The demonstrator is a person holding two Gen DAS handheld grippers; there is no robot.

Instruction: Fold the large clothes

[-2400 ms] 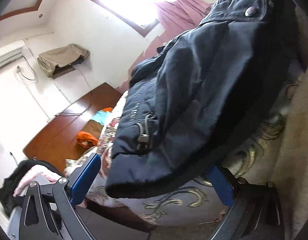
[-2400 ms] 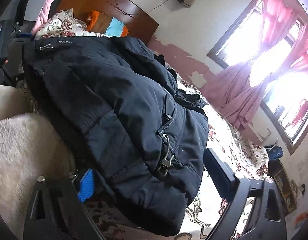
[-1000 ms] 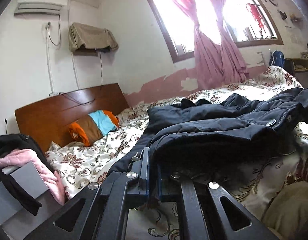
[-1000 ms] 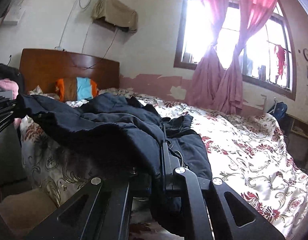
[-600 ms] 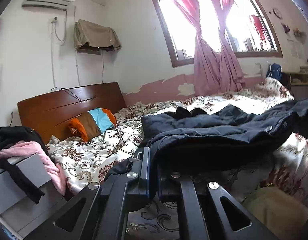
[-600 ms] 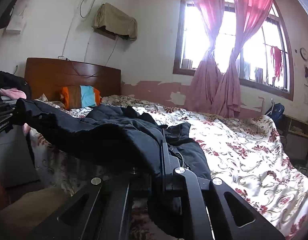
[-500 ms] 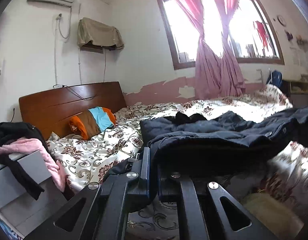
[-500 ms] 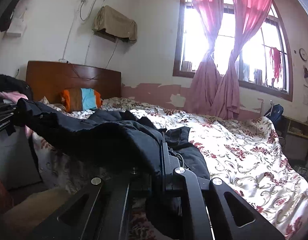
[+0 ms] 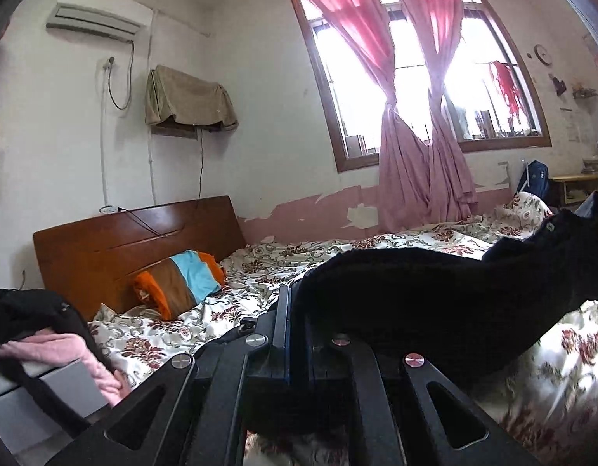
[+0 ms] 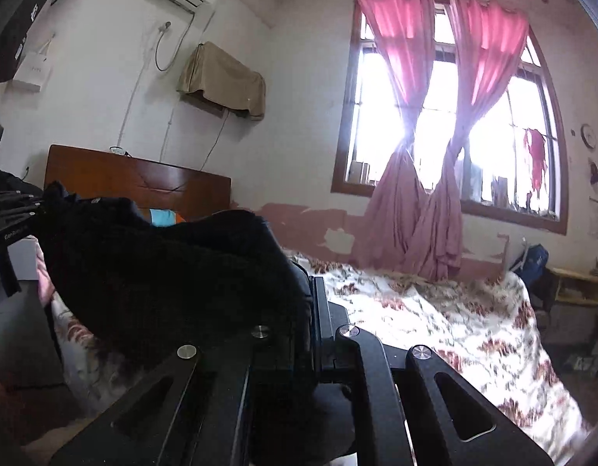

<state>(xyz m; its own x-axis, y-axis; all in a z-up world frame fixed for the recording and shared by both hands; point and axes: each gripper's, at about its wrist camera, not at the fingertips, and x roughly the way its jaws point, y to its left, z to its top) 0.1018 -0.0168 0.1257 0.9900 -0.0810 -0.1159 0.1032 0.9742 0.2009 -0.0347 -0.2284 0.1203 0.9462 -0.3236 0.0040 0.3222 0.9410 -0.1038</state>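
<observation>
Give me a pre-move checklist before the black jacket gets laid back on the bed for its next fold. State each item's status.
1. Left gripper clamped on the black jacket: ok, fingers closed on the fabric.
2. Right gripper clamped on the jacket: ok, fingers closed on the fabric.
3. Jacket spans between both grippers: ok, it runs sideways from each gripper toward the other.
4. Jacket fully lifted off the floral bedspread: cannot tell, its lower part hangs below both views.
5. Bedspread ahead of the grippers free for laying down: ok, bare floral cover toward the window side.
6. Striped pillow out of the landing area: ok, it sits against the headboard.
</observation>
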